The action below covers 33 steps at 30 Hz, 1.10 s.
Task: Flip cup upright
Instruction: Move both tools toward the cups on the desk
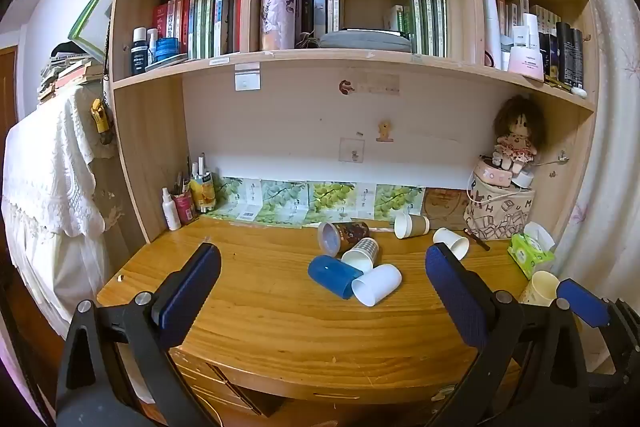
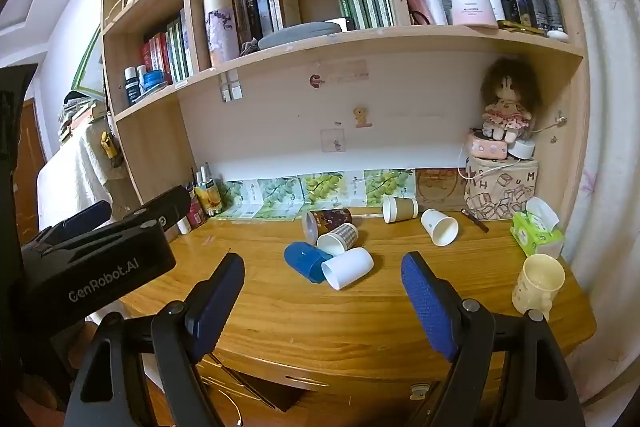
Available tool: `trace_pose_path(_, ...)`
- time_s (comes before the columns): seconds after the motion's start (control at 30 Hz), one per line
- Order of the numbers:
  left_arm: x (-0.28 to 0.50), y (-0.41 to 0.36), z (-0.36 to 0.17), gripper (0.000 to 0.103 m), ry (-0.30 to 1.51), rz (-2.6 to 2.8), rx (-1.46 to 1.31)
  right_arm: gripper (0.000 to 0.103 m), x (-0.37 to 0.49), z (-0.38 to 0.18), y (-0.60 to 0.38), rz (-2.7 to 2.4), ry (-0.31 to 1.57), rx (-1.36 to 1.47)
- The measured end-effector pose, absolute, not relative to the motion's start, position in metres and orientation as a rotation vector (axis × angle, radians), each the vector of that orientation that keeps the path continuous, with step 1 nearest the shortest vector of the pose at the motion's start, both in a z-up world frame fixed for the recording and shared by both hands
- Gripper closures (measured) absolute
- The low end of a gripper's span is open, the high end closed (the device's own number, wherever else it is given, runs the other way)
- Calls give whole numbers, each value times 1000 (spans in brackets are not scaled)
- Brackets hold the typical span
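Several cups lie on their sides mid-desk: a blue cup (image 1: 333, 275) (image 2: 305, 261), a white cup (image 1: 377, 283) (image 2: 347, 267), a patterned paper cup (image 1: 361, 253) (image 2: 339, 237), a dark brown cup (image 1: 343, 233) (image 2: 325, 221), a brown-sleeved cup (image 1: 411, 225) (image 2: 400, 209) and a white paper cup (image 1: 451, 242) (image 2: 439, 226). A cream mug (image 1: 541, 287) (image 2: 538, 283) stands upright at the right edge. My left gripper (image 1: 322, 267) and right gripper (image 2: 323, 277) are both open and empty, held back near the desk's front edge.
The wooden desk (image 1: 280, 307) has a green tissue pack (image 2: 536, 227), a printed bag (image 2: 500, 193) with a doll on top at back right, and bottles and pens (image 1: 188, 197) at back left. Shelves of books hang above. The left gripper's body (image 2: 100, 259) shows at the right wrist view's left.
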<state>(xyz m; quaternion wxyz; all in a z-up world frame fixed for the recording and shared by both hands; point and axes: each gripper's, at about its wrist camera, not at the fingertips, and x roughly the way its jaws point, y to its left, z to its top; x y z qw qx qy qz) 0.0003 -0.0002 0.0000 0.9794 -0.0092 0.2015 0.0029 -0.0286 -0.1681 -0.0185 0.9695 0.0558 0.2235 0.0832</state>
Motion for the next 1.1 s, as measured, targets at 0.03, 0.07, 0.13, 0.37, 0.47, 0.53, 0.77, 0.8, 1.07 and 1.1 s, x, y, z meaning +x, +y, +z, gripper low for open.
trace_pose_path(0.03,0,0,0,1,400,5,-19,22,-29,-18,-169,169,452,114)
trace_pose_path(0.07,0,0,0,1,398,6,-19,22,-29,-18,-169,170,453,115)
trace_pose_path(0.13,0,0,0,1,397,3,-21,22,-30,-17,-169,169,455,117)
trace_pose_path(0.37,-3,2,2,1,408,-8,-29,22,-33,-21,-167,175,464,126)
trace_pose_path(0.47,-2,-1,2,1,428,-12,-17,22,-34,-21,-173,181,477,137)
trace_pose_path(0.53,-4,-4,2,1,444,-11,-13,22,-35,-22,-172,179,492,137)
trace_pose_path(0.77,-6,-11,-10,1,502,-10,1,22,-37,-31,-176,169,553,164)
trace_pose_path(0.8,-6,-12,-12,1,512,-14,5,22,-37,-33,-177,166,564,168)
trace_pose_path(1.07,-2,-22,-17,1,563,-59,50,22,-34,-43,-189,125,634,232)
trace_pose_path(1.1,-2,-22,-18,1,562,-61,49,22,-33,-43,-190,120,638,236)
